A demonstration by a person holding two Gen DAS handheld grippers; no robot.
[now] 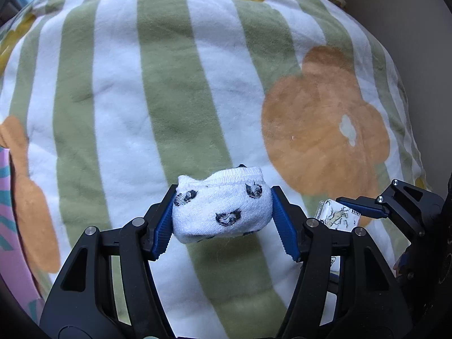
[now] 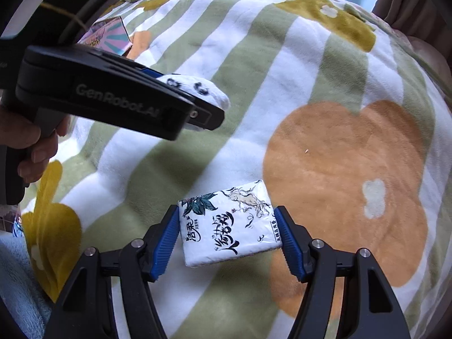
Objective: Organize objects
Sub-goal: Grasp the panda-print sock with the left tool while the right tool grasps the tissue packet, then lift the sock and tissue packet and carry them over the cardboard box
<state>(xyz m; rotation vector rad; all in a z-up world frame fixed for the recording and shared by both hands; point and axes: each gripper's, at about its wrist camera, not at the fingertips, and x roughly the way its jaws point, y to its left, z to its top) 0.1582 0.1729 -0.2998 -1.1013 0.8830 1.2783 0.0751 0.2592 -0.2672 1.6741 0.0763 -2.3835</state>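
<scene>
Both my claws are loaded above a striped, flower-printed blanket [image 1: 175, 90]. My left gripper [image 1: 222, 212] is clenched on a rolled white sock [image 1: 223, 212] with dark markings, the blue pads [image 1: 165, 226] pressing its two sides; my right gripper [image 2: 227, 226] is clamped across a small printed tissue pack [image 2: 228, 223], its pads on the pack's short ends. Whether either item is lifted clear of the blanket or just touching it, I cannot tell.

The two claws work close together: in the left wrist view the right gripper and its pack sit just beside my left fingers, toward the blanket's right edge. I judge a collision the main risk if I swing either tool sideways. The sock is soft and bulges out past the pads, so it could squirm free under a jolt. The pack's wrapper looks slick; a loose grip could let it twist or drop. A pink patterned box [image 2: 110, 35] lies near the blanket's far left edge, perhaps where things belong.
</scene>
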